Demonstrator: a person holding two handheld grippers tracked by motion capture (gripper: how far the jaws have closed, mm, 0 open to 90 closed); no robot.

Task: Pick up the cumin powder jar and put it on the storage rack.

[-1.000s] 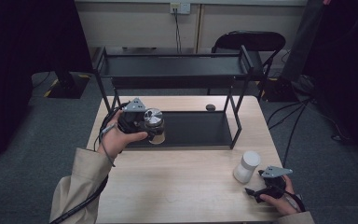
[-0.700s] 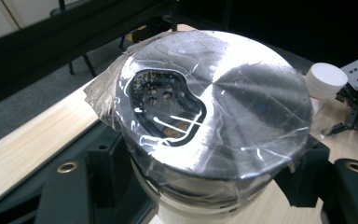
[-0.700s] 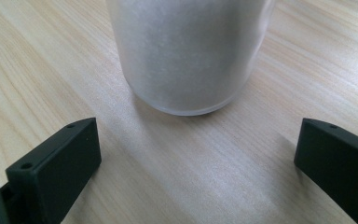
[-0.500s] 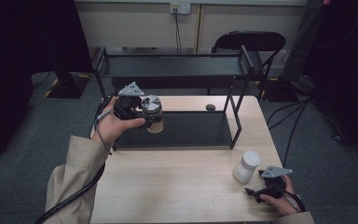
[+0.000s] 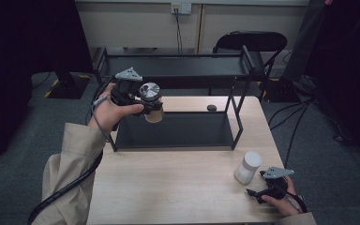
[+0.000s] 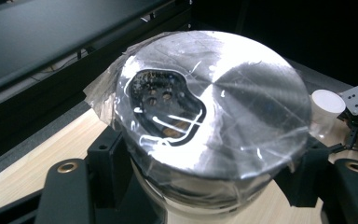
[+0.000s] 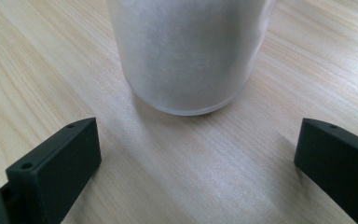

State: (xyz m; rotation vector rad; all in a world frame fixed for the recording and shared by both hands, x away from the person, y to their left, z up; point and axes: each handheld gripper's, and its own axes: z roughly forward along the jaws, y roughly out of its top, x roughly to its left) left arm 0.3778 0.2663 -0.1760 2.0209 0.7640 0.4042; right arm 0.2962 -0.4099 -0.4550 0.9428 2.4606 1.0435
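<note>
A shaker jar with a shiny metal lid (image 5: 150,92) hangs in the air over the left end of the black two-tier shelf rack (image 5: 178,133). My left gripper (image 5: 146,107) is shut on the jar. In the left gripper view the plastic-wrapped lid (image 6: 214,107) is pinched between both black jaws. A frosted white jar (image 5: 248,166) stands on the wooden table at the front right. Just in front of that white jar (image 7: 186,51) my right gripper (image 5: 258,191) lies low on the table, open, its jaws standing wide with nothing between them.
The rack's upper shelf (image 5: 168,65) runs along the table's back edge, its posts at either end. A small dark object (image 5: 211,108) lies on the table behind the lower shelf. A black chair (image 5: 248,44) and cables stand beyond the table.
My left gripper has lifted the metal-lidded jar up from the lower shelf level and tilted it a little. The right gripper and the white jar have stayed put.
</note>
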